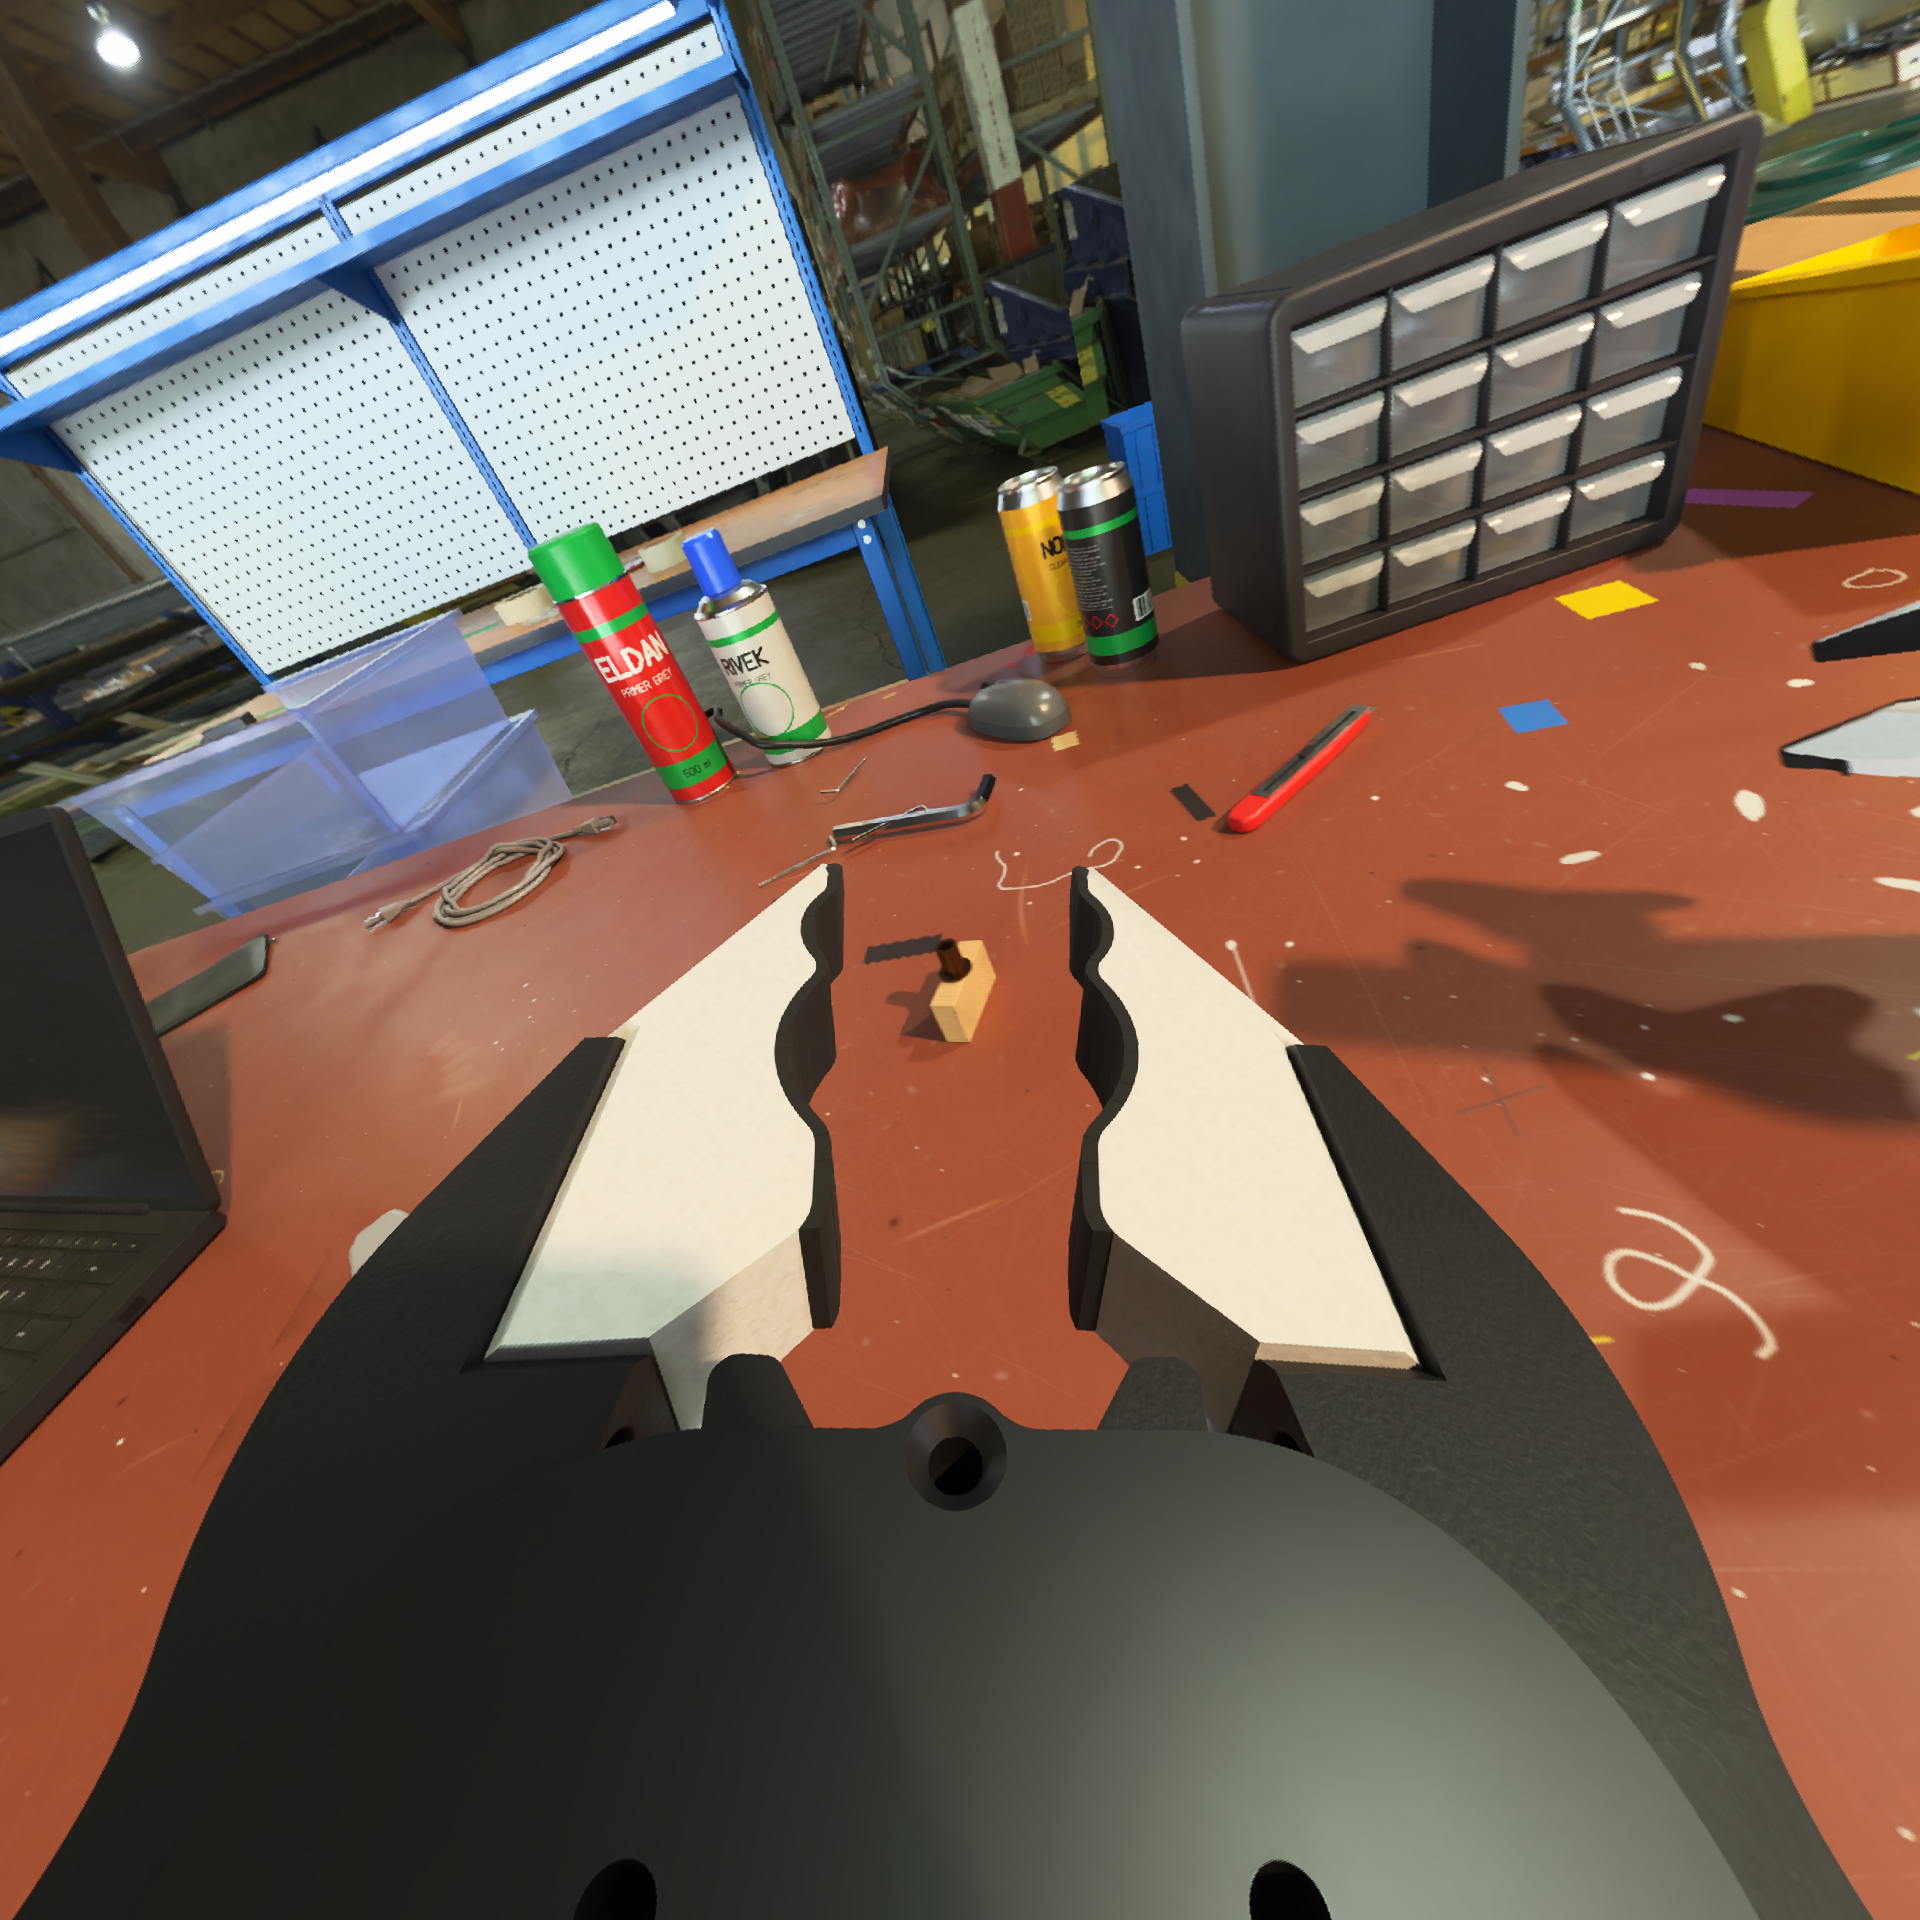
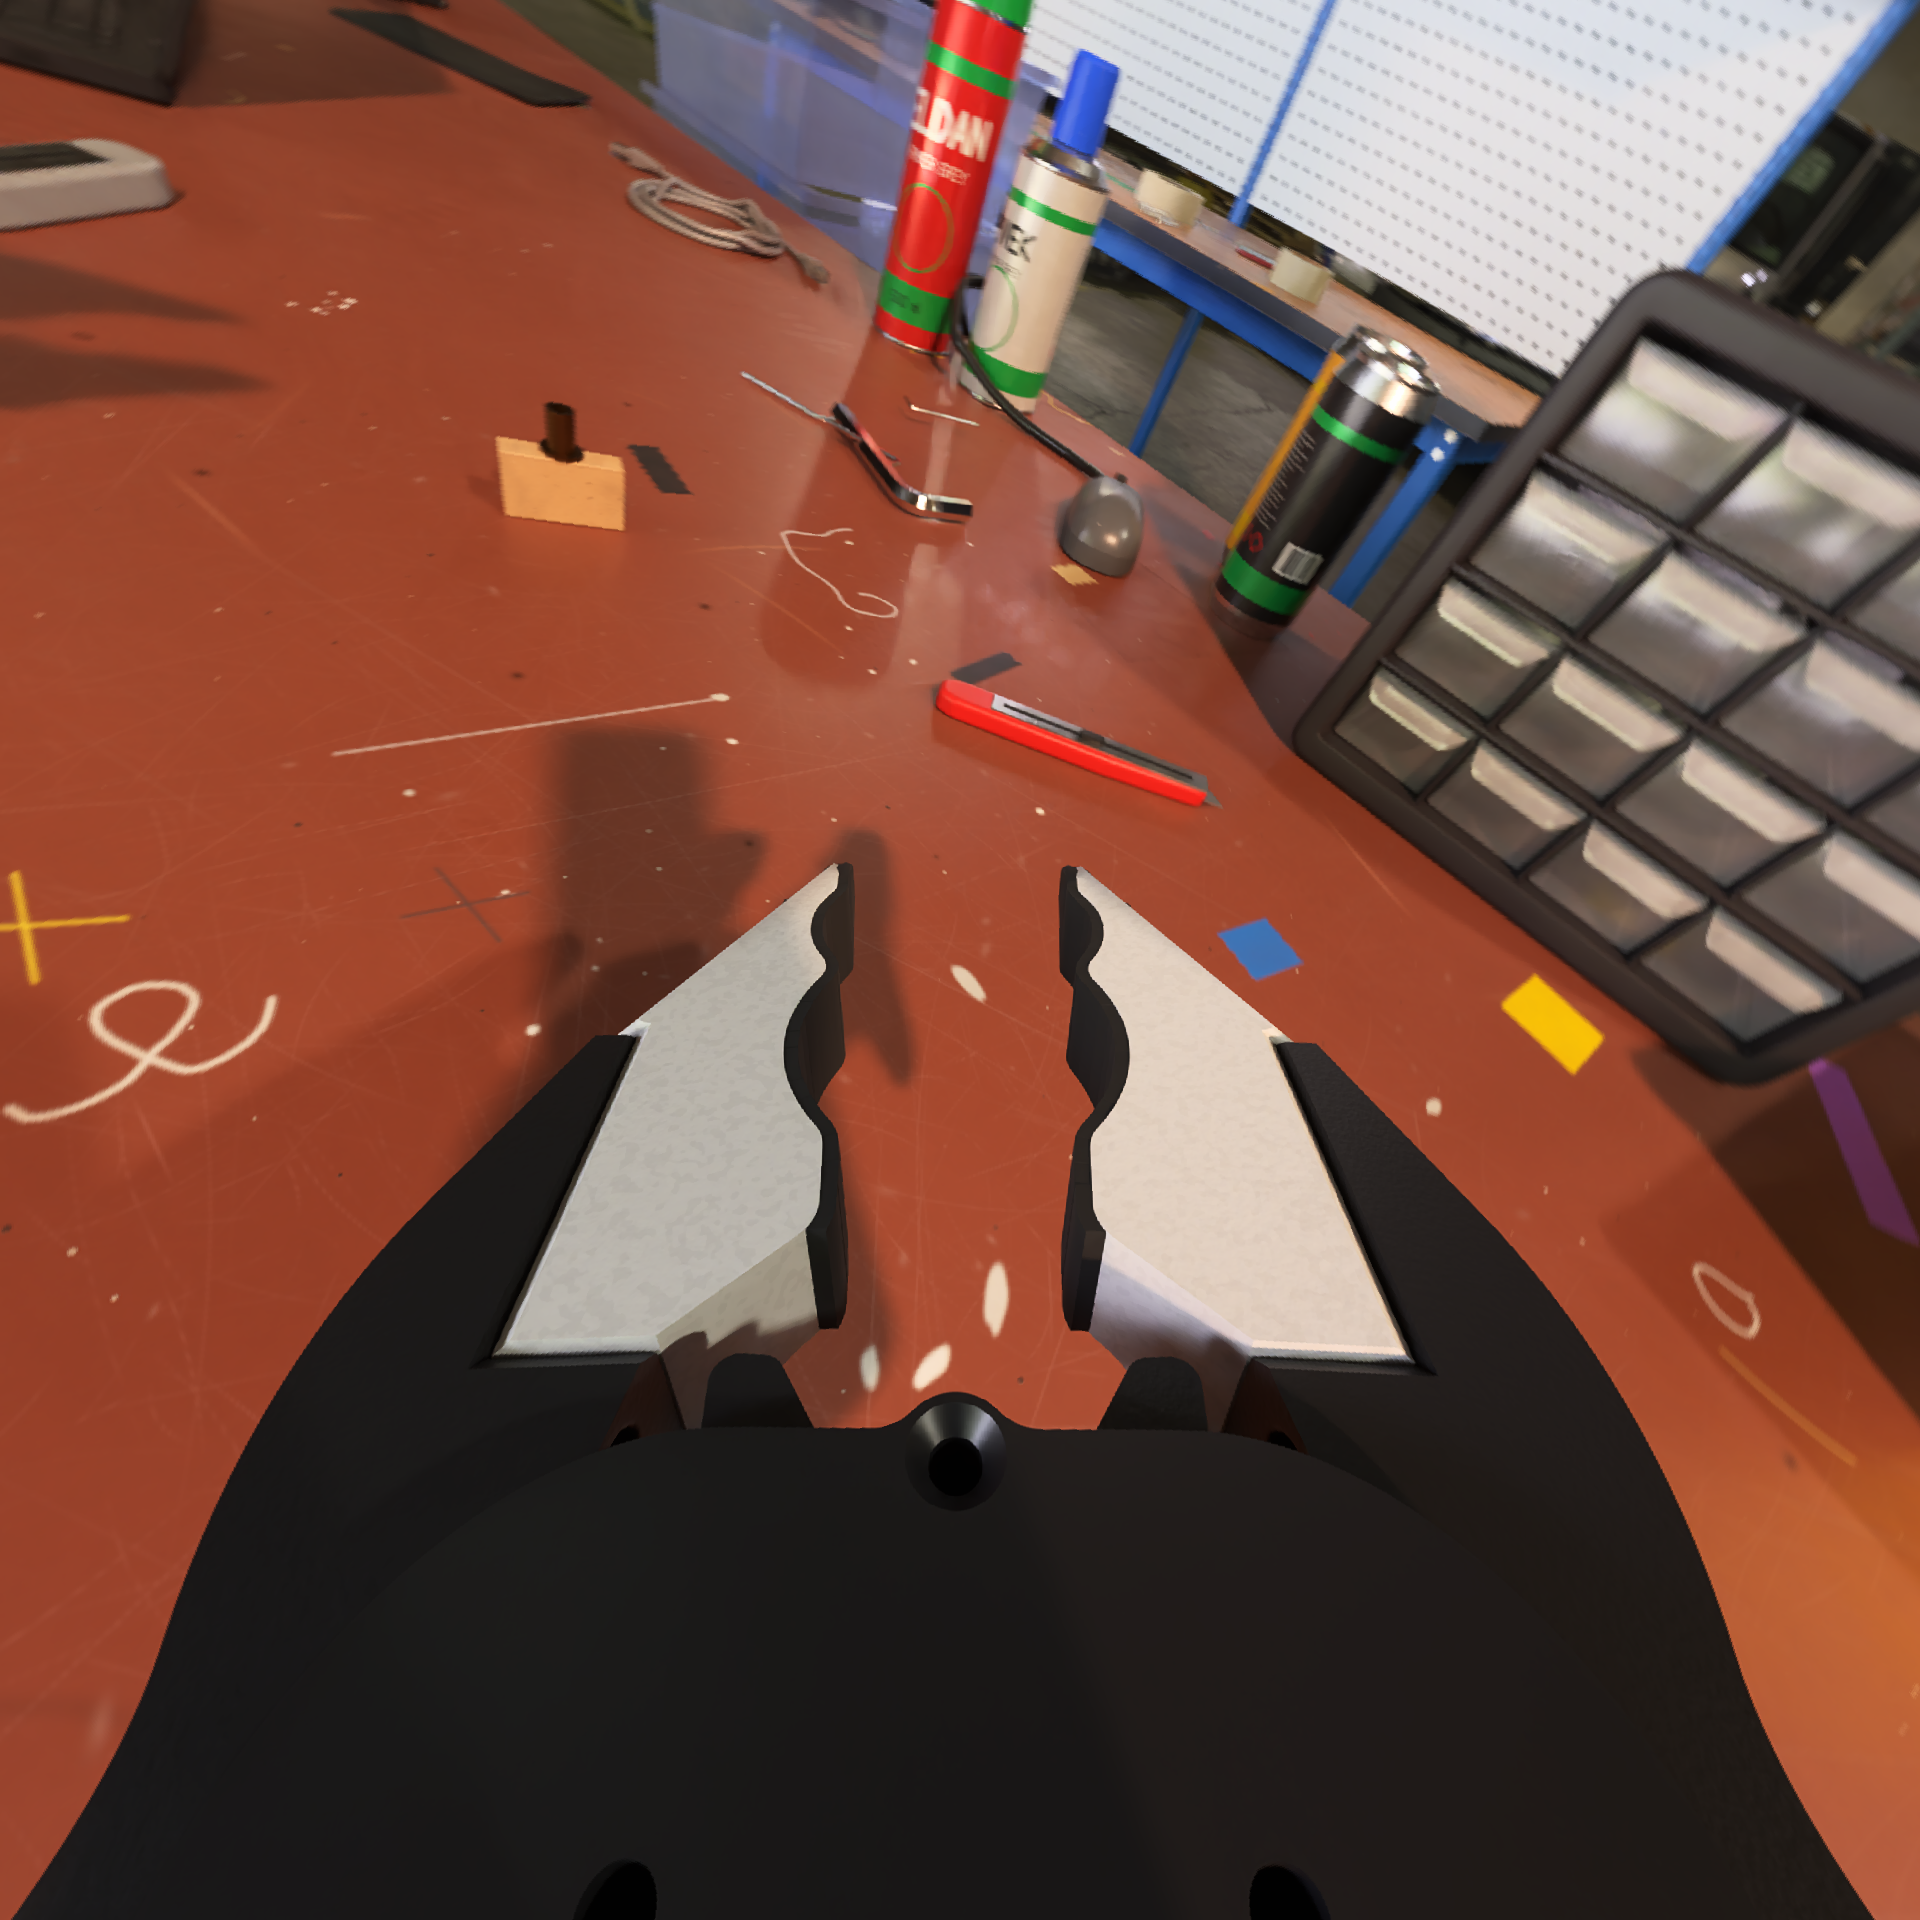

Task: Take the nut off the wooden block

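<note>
A small pale wooden block (image 1: pixel 964 1003) lies on the red-brown table with a dark brown nut (image 1: pixel 951 958) standing on a short bolt on its top. My left gripper (image 1: pixel 956 883) is open and empty, above the table, with the block straight ahead between the lines of its fingers. In the right wrist view the block (image 2: pixel 561 486) and its nut (image 2: pixel 561 431) lie far off at the upper left. My right gripper (image 2: pixel 956 883) is open and empty above bare table, well apart from the block.
A red utility knife (image 2: pixel 1070 743), a bent metal wrench (image 1: pixel 914 821), two spray cans (image 1: pixel 634 665), two drink cans (image 1: pixel 1081 566), a grey mouse (image 1: pixel 1016 709), a dark drawer organiser (image 1: pixel 1475 405), a coiled cable (image 1: pixel 499 881) and a laptop (image 1: pixel 73 1122) stand around.
</note>
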`<state>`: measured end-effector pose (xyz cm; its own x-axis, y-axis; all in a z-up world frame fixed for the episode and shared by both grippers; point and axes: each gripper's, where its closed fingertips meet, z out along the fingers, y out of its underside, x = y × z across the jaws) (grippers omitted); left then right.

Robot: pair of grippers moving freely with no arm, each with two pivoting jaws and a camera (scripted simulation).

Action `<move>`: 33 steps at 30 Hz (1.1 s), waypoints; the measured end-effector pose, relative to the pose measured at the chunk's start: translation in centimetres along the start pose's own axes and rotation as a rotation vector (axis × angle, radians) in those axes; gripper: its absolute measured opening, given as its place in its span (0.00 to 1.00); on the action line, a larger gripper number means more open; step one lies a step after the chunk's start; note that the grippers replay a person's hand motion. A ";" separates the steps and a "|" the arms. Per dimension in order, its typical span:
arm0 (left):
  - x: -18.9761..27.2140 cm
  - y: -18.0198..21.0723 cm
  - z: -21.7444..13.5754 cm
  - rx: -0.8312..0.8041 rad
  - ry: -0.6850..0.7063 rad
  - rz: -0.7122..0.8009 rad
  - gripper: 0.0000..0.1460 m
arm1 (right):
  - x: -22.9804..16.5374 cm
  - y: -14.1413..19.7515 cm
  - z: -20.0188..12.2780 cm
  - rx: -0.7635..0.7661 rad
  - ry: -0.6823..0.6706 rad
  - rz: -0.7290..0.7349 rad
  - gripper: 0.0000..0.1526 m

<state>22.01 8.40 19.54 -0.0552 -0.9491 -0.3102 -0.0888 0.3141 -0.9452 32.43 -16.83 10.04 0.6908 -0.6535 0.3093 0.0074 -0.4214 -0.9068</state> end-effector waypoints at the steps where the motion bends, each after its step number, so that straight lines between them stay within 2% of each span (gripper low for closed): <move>1: -0.7 0.0 0.3 -0.005 0.003 -0.006 0.31 | -0.1 -0.3 0.0 0.003 -0.018 -0.025 0.26; 4: -2.7 0.9 1.4 -0.016 0.015 -0.028 0.35 | -0.3 -1.3 -0.4 0.029 -0.061 -0.067 0.26; 7: -5.0 1.8 2.5 0.023 -0.028 -0.008 0.34 | -1.3 -1.5 -1.0 0.039 -0.150 -0.076 0.30; 10: -6.3 3.0 3.6 0.012 -0.004 -0.046 0.33 | -2.3 -1.2 -1.8 0.058 -0.200 -0.120 0.31; 13: -6.6 4.8 4.0 -0.020 0.015 -0.073 0.34 | -2.8 -1.4 -2.5 0.091 -0.207 -0.128 0.32; 15: -7.3 5.7 3.8 -0.041 -0.025 -0.056 0.34 | -2.8 -1.5 -2.6 0.102 -0.200 -0.142 0.31; 21: -6.4 6.4 3.9 -0.062 0.036 -0.139 0.34 | -2.9 -0.8 -2.4 0.064 -0.231 -0.102 0.31; 26: -5.4 6.1 3.8 -0.075 0.029 -0.150 0.34 | -2.7 -0.5 -2.7 0.073 -0.235 -0.064 0.30; 30: -4.7 3.8 3.8 -0.049 0.027 -0.112 0.33 | -2.4 -0.1 -2.7 0.078 -0.182 -0.086 0.29; 33: -3.7 2.9 5.1 -0.142 0.100 -0.091 0.34 | -2.8 -0.1 -3.0 0.078 -0.176 -0.103 0.29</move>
<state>27.00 12.67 17.42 -0.1384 -0.9688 -0.2057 -0.2366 0.2340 -0.9430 28.33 -16.82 10.12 0.7989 -0.4869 0.3531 0.1356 -0.4261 -0.8944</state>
